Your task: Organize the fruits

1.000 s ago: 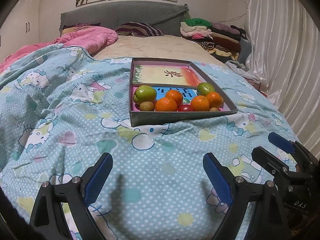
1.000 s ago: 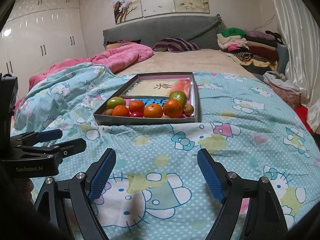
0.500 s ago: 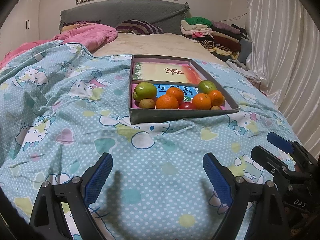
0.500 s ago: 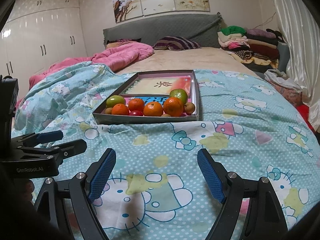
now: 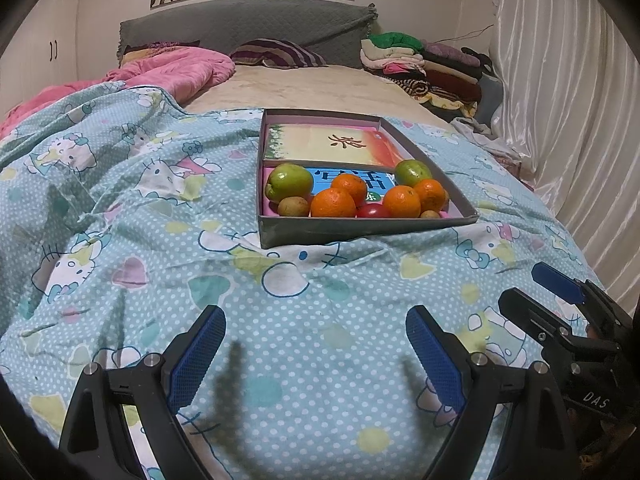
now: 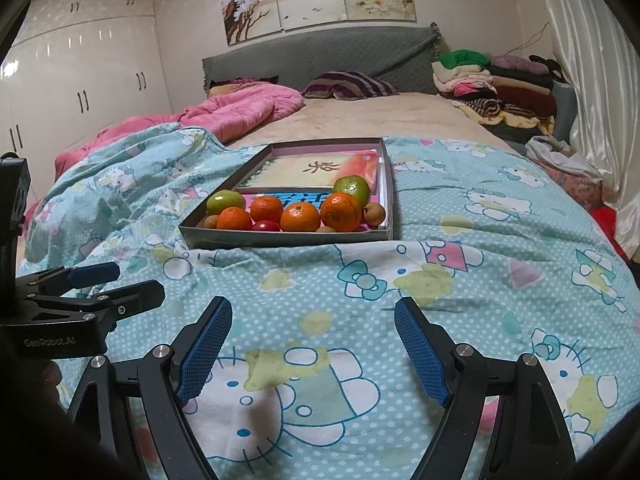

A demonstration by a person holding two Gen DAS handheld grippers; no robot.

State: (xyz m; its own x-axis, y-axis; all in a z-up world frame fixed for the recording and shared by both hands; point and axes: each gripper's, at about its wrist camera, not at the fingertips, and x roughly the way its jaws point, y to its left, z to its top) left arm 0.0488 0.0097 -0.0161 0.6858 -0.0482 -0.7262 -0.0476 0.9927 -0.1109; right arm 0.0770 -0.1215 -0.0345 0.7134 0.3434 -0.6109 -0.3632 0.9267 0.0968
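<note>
A shallow grey box with a pink lining was seen lying on a bed, on a light blue quilt printed with white cartoon cats and dots. The fruit was gathered in the near part of the box: four oranges, two green apples — one at the left, one at the right — a small red fruit between the two nearest oranges, and small brown fruits at the near corners. A blue printed card was partly covered by the fruit, and the far part of the box was taken up by a pale card bearing a black character.

The box was placed well ahead of both tools, farther up the bed, with bare quilt between. The left tool was held low over the near quilt, its blue-padded fingers spread wide with nothing between them. The right tool was held likewise beside it — fingers wide apart, gripping nothing. In the right wrist view the box lay ahead and slightly to the left; in the left wrist view, ahead and slightly to the right. Each tool was visible at the edge of the other's view. A pink blanket and a pile of folded clothes were seen at the far end of the bed.
</note>
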